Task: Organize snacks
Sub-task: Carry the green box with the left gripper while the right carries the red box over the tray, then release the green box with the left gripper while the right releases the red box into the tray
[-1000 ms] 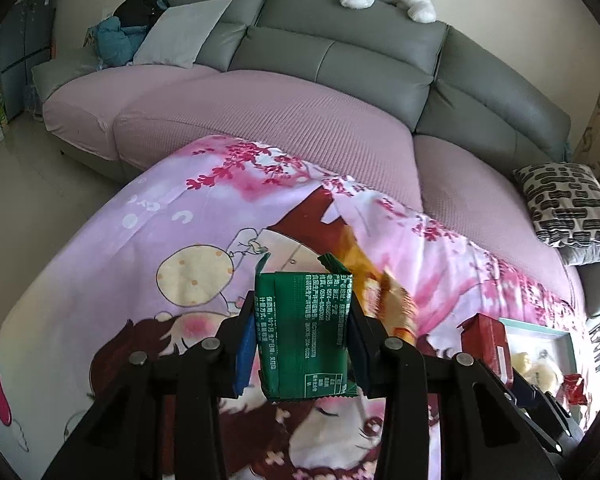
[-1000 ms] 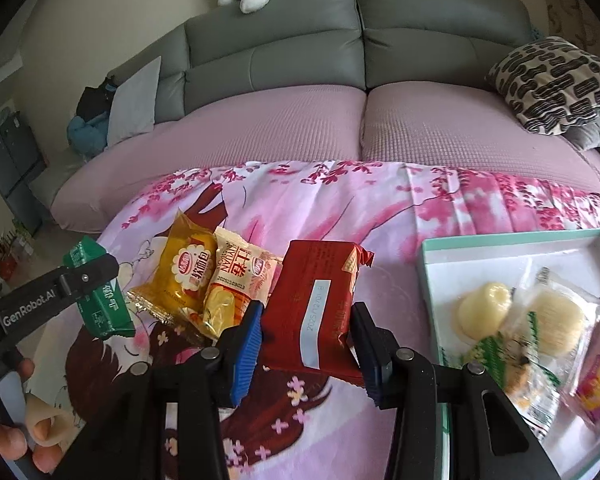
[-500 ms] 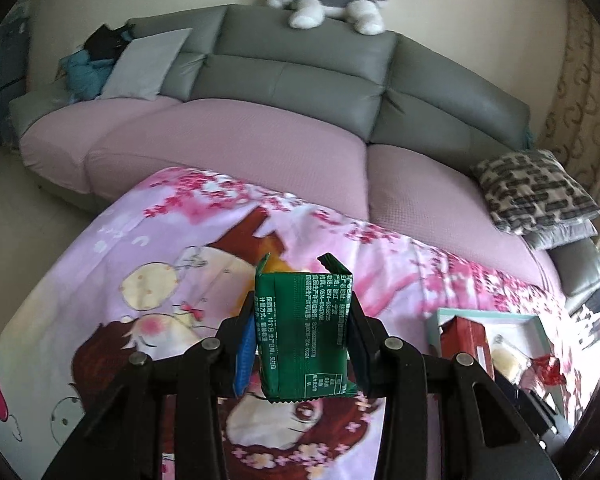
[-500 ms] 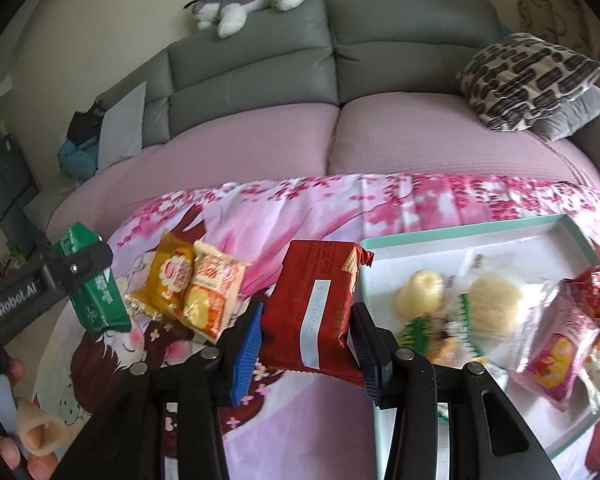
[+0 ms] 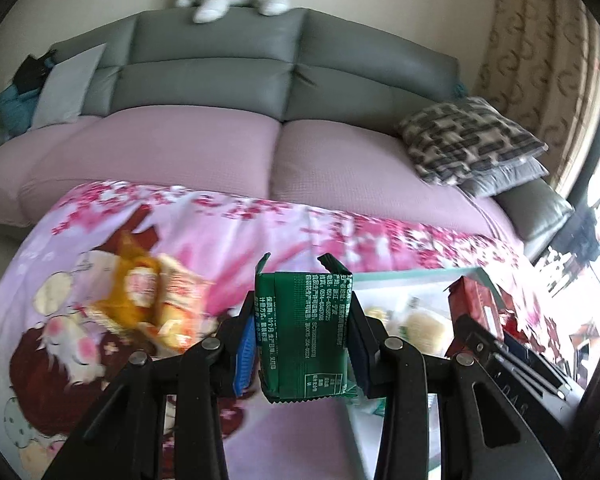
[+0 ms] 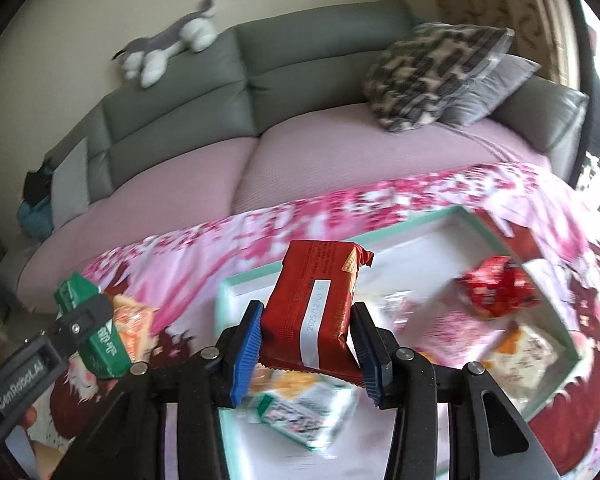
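Left gripper (image 5: 305, 338) jaws clamped green pack (image 5: 306, 332), held above cloth (image 5: 228, 232). Right gripper (image 6: 307, 342) jaws clamped red pack (image 6: 314, 304) over tray (image 6: 556, 312); 2 orange packs (image 5: 156, 304) at 9 o'clock.

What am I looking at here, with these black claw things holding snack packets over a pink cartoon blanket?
Those claws are two hand-held grippers; a person carries one in each hand. Each has a wide-angle camera looking along its fingers, so each picture is one gripper's own view.

In the left-hand view, the left gripper is shut on a green packet. In the right-hand view, the right gripper is shut on a red packet.

Below lies the pink cartoon blanket, spread in front of a grey sofa. Yellow and orange snack packets lie on it. Beside them sits a shallow box with a mint-green rim, already holding several wrapped snacks, including a red one. Both packets look headed for that box.
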The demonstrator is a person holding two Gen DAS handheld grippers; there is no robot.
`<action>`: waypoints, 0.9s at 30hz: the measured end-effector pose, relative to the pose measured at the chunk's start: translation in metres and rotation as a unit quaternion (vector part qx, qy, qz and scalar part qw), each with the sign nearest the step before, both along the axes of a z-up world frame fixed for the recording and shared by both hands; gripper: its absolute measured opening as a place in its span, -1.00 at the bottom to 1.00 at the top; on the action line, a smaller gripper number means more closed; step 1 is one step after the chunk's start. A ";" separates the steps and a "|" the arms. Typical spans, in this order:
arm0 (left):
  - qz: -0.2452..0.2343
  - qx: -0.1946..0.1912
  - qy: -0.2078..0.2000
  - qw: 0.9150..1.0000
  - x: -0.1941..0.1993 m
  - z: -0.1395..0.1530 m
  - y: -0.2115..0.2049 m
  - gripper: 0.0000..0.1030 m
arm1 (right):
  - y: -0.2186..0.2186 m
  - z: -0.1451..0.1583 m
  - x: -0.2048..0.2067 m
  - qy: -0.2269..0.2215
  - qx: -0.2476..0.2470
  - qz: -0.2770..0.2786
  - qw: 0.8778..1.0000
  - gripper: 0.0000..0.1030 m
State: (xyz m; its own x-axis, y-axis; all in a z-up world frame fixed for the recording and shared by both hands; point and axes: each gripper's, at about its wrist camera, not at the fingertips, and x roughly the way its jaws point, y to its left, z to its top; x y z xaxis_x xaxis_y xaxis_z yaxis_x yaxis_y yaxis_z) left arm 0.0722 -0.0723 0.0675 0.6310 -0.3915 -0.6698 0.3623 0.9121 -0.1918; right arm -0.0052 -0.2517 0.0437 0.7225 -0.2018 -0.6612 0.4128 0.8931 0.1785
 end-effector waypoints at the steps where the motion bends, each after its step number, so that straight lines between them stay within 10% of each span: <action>1: -0.006 0.002 0.001 1.000 -0.002 -0.001 -0.006 -0.19 | -0.009 0.000 -0.004 0.001 0.000 -0.009 1.000 -0.09; 24: -0.096 0.059 0.021 0.993 -0.028 -0.038 -0.117 -0.18 | -0.082 -0.018 -0.030 0.023 0.027 -0.053 0.998 -0.09; 27: -0.092 0.056 0.018 0.994 -0.029 -0.035 -0.115 0.20 | -0.081 -0.019 -0.029 0.025 0.025 -0.053 0.998 -0.05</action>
